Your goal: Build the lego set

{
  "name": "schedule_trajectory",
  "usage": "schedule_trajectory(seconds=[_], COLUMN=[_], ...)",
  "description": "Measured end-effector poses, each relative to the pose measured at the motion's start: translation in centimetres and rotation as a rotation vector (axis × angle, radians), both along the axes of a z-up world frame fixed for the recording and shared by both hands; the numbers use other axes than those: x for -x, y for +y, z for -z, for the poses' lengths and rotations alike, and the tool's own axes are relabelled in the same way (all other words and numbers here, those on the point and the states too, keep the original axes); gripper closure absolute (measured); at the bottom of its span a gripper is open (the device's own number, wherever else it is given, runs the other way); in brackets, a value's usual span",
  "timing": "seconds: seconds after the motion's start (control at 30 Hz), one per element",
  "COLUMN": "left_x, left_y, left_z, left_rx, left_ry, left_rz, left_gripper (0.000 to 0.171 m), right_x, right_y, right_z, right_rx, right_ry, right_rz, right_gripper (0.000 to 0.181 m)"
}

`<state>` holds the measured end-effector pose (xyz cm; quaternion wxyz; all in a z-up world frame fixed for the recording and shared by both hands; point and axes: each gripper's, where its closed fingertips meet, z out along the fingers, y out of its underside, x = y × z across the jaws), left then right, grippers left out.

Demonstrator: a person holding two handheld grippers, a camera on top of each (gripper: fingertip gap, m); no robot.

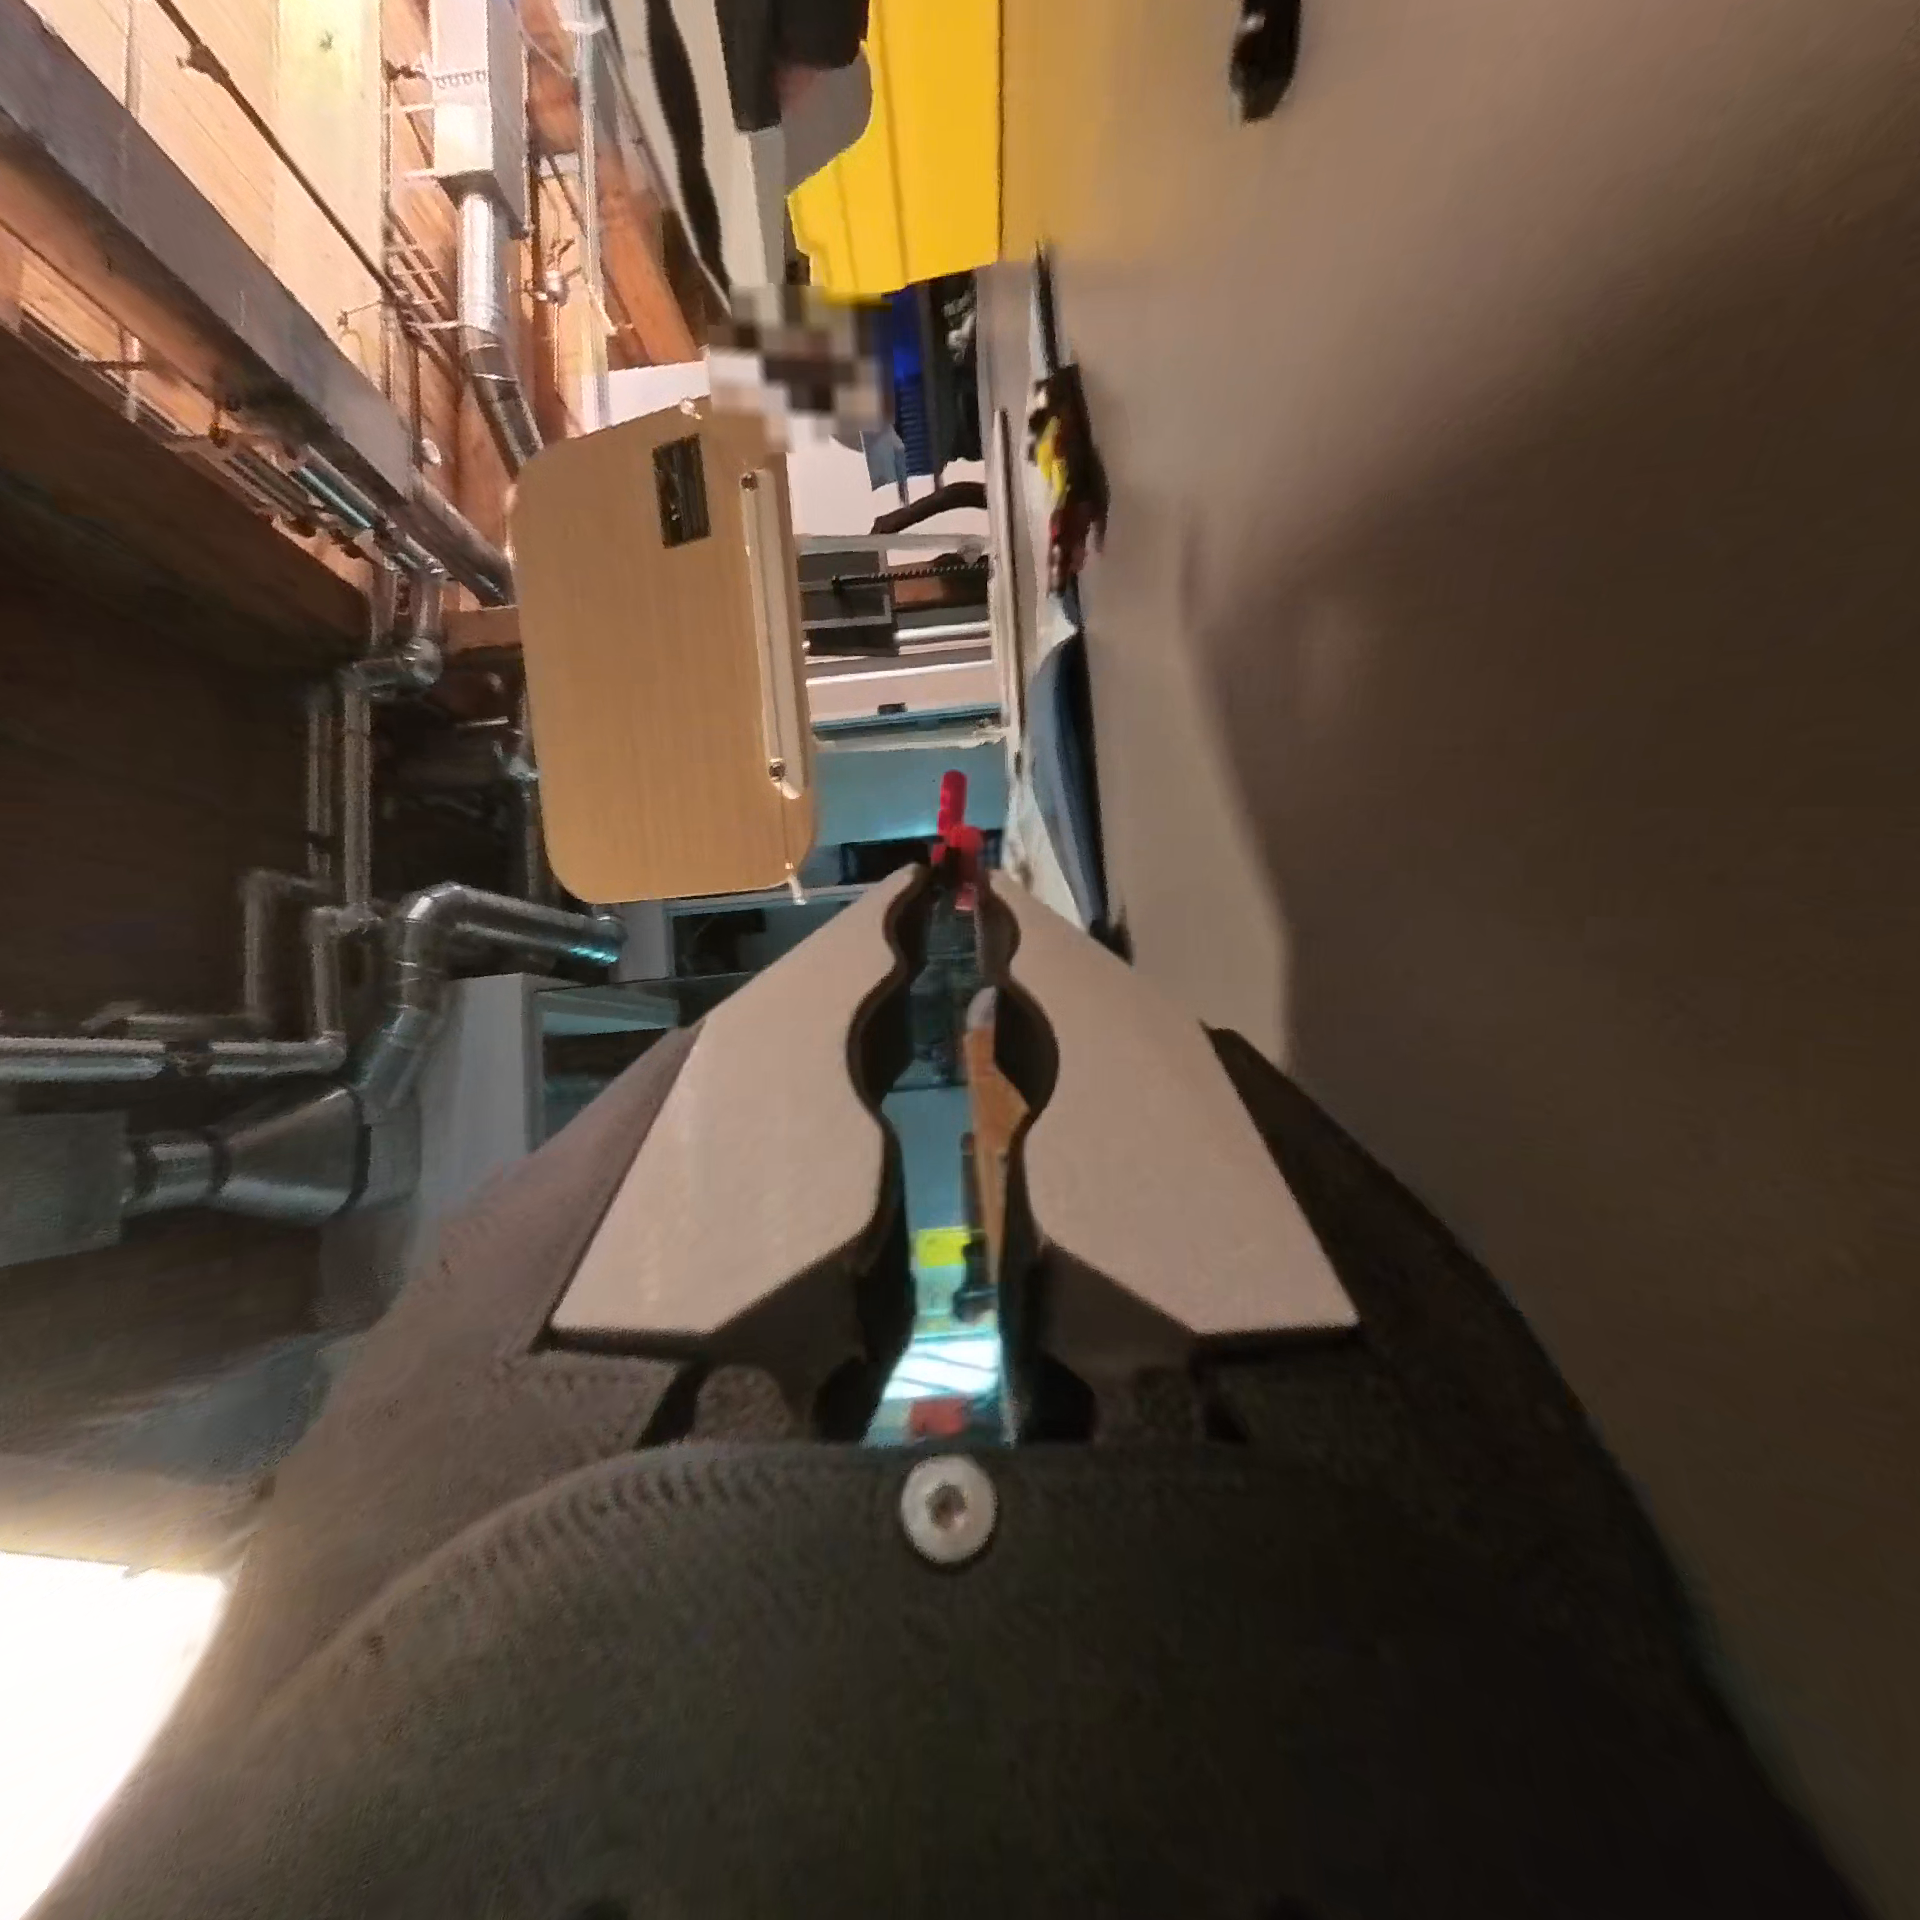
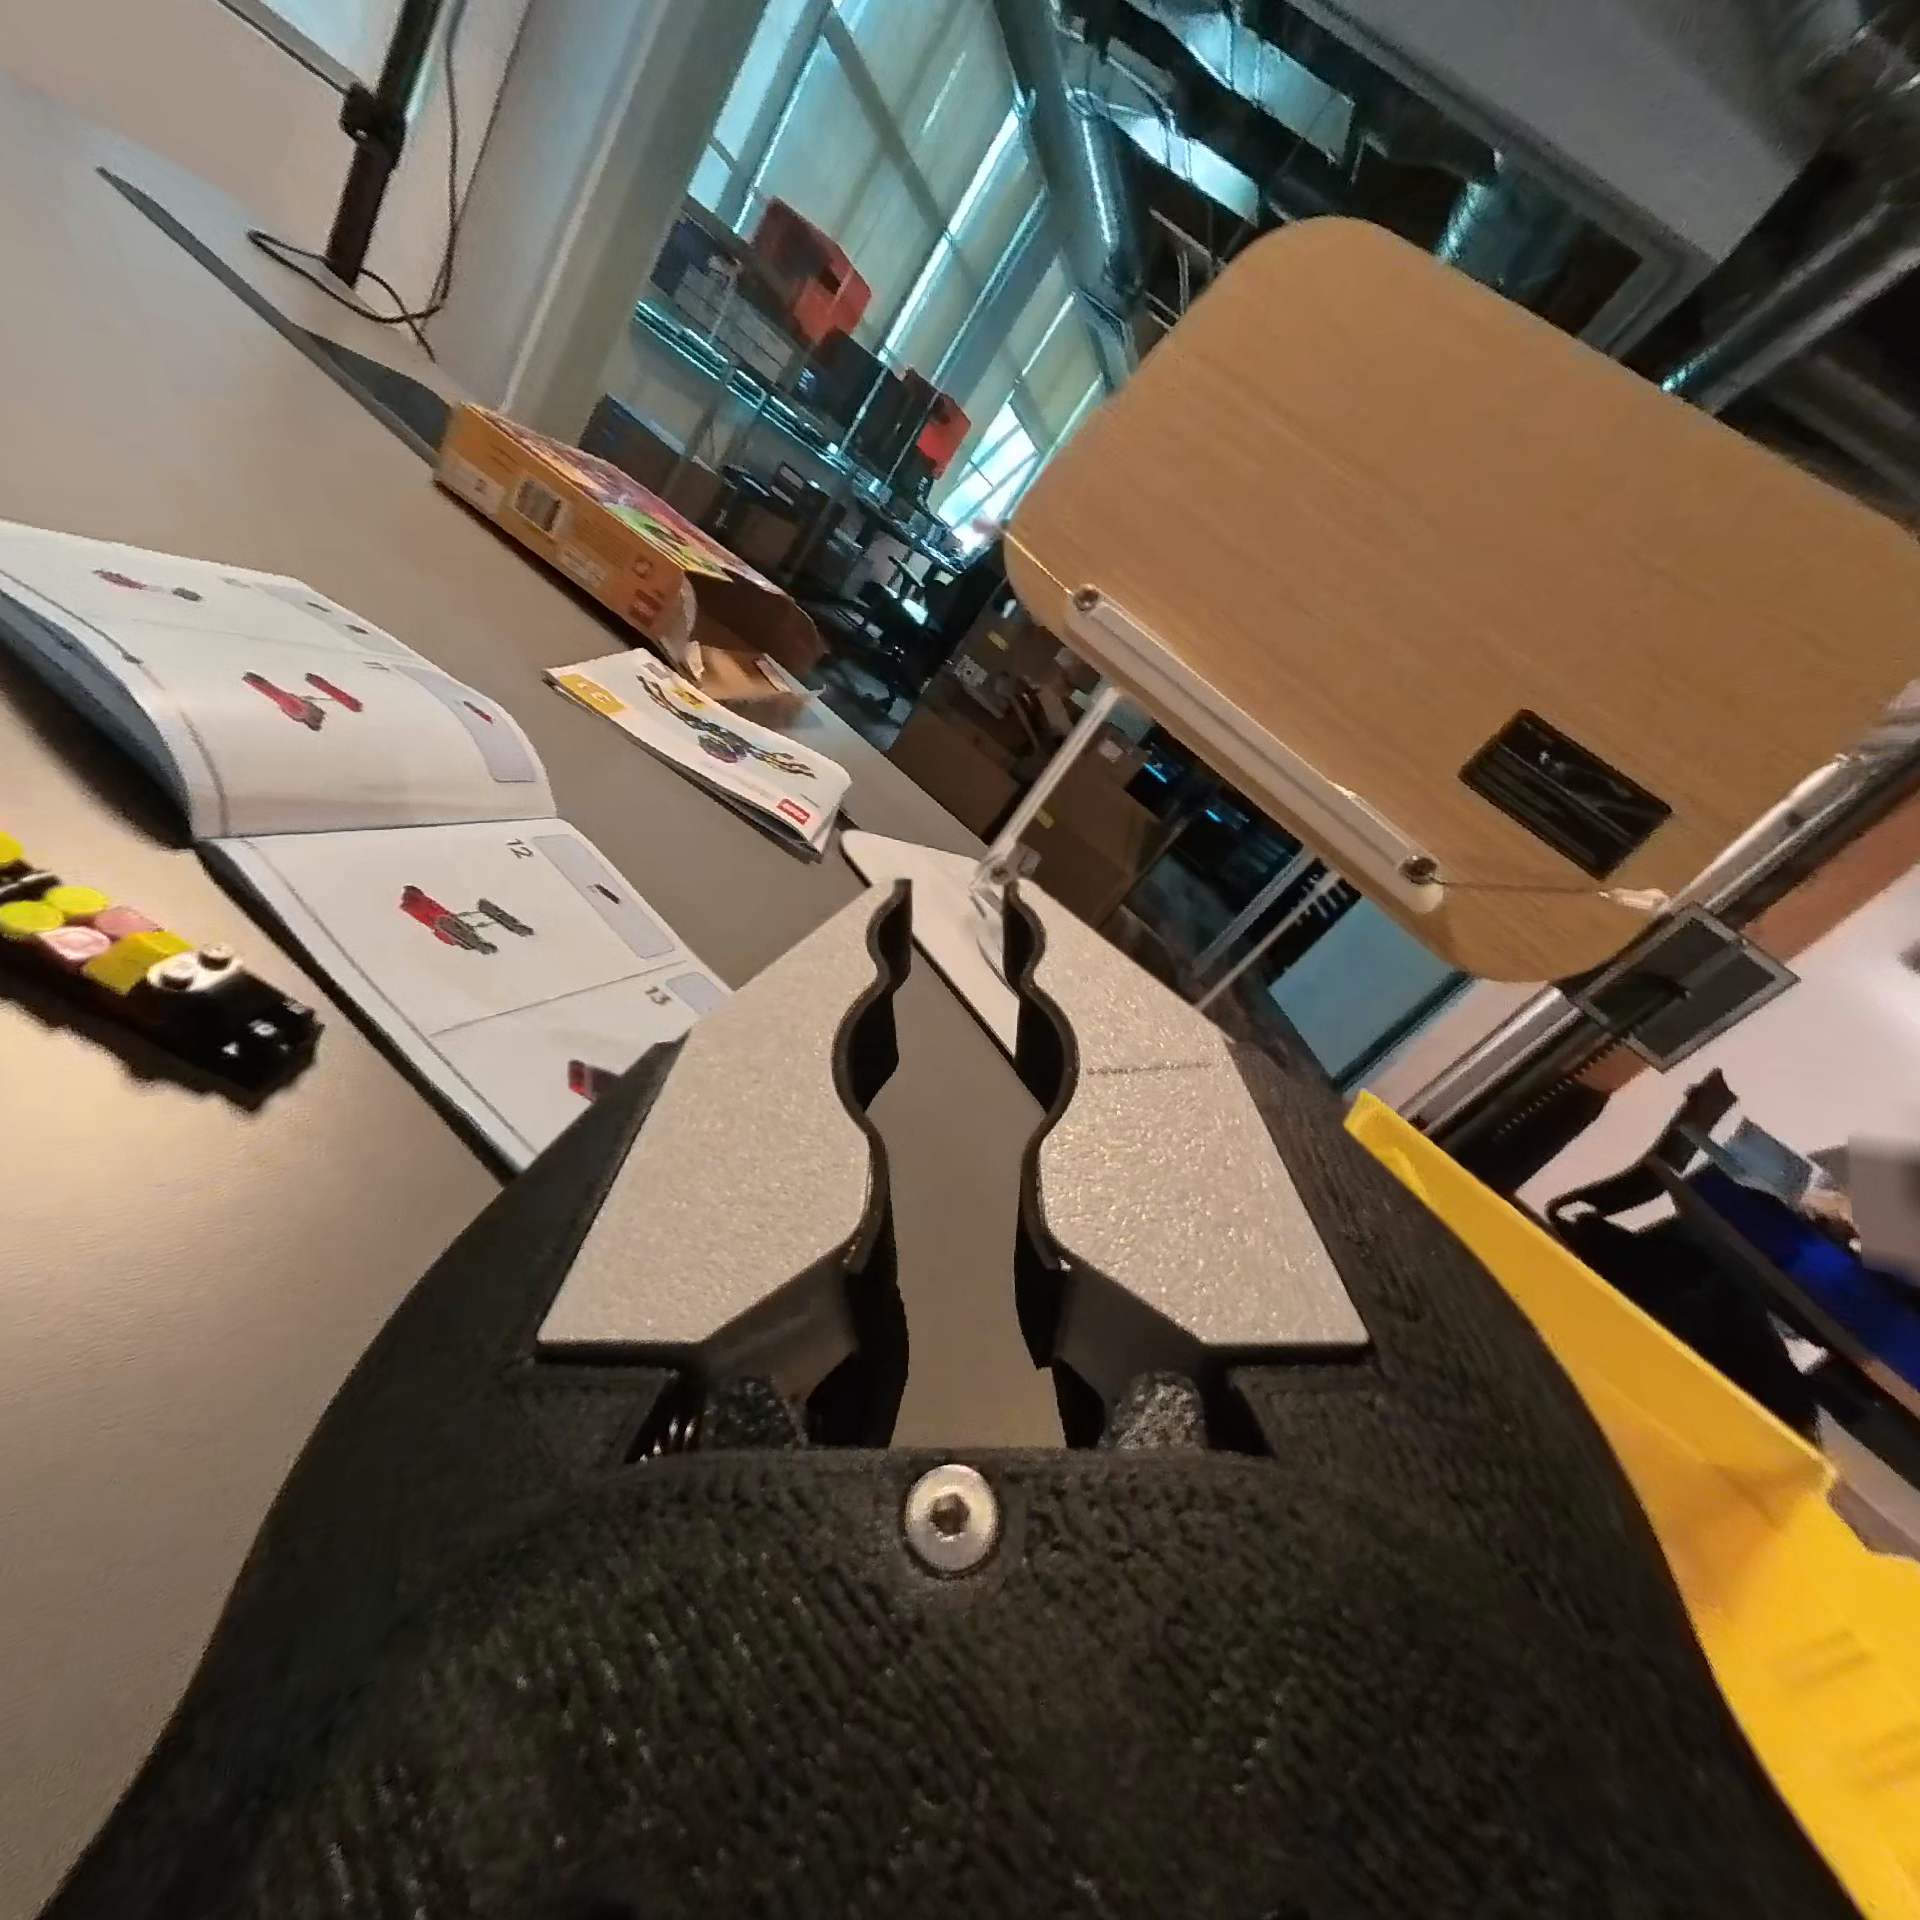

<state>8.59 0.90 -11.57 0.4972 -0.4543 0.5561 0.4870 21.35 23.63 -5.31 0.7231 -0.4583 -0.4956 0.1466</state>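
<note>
My left gripper (image 1: 957, 883) is shut on a small red lego piece (image 1: 952, 819) that sticks out past its fingertips. It is held in the air, and the view is rolled so the grey table (image 1: 1558, 727) stands along the right. A partly built lego model (image 1: 1070, 468) lies far off on that table. In the right wrist view the same model (image 2: 135, 961) is a black strip with yellow-green, pink and yellow pieces on top, lying at the left. My right gripper (image 2: 956, 909) is open and empty, low over the table (image 2: 208, 364), well right of the model.
An open instruction booklet (image 2: 312, 748) lies between the model and my right gripper. A second booklet (image 2: 717, 738) and an opened cardboard box (image 2: 582, 520) lie beyond. A yellow bin (image 2: 1662, 1455) is close on the right. A wooden panel (image 2: 1455, 623) stands ahead, and a monitor stand (image 2: 353, 156) far left. The tips of one gripper are about 25 cm away from the tips of the other.
</note>
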Motion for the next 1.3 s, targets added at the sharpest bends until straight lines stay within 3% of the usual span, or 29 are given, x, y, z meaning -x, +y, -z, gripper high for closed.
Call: schedule_trajectory(seconds=[0.27, 0.43, 0.53, 0.7, 0.8, 0.97, 1.13, 1.3], left_x=[-0.3, -0.6, -0.5, 3.5, 6.2, 7.5, 5.9, 4.2], left_y=[0.0, -1.1, -2.4, -5.7, -6.7, -5.6, -4.4, -3.4], left_z=[3.8, 2.4, -1.2, -13.0, -15.2, -14.4, -13.0, -11.1], left_rx=[0.434, 0.504, 0.481, 0.042, -0.032, -0.074, -0.051, 0.004], left_ry=[-0.338, -0.454, -0.664, -1.145, -1.358, -1.377, -1.303, -1.241], left_rz=[0.027, 0.039, 0.108, 0.392, 0.472, 0.406, 0.407, 0.413], left_gripper=[0.163, 0.127, 0.120, 0.122, 0.116, 0.103, 0.077, 0.062], right_x=[-0.7, -0.4, -0.5, -0.5, -0.4, -0.4, -0.3, -0.1], right_y=[0.7, 0.2, 0.3, 0.3, 0.3, 0.1, -0.2, -0.6], right_z=[0.1, 0.1, 0.0, -0.1, -0.1, -0.3, -0.3, -0.2], right_rx=[0.002, -0.003, 0.015, 0.056, 0.082, 0.120, 0.147, 0.148], right_ry=[-0.003, -0.009, 0.009, 0.040, 0.054, 0.087, 0.099, 0.093], right_rz=[0.022, 0.003, -0.004, -0.034, -0.058, -0.098, -0.133, -0.159], right_gripper=[0.166, 0.166, 0.166, 0.166, 0.166, 0.166, 0.166, 0.166])
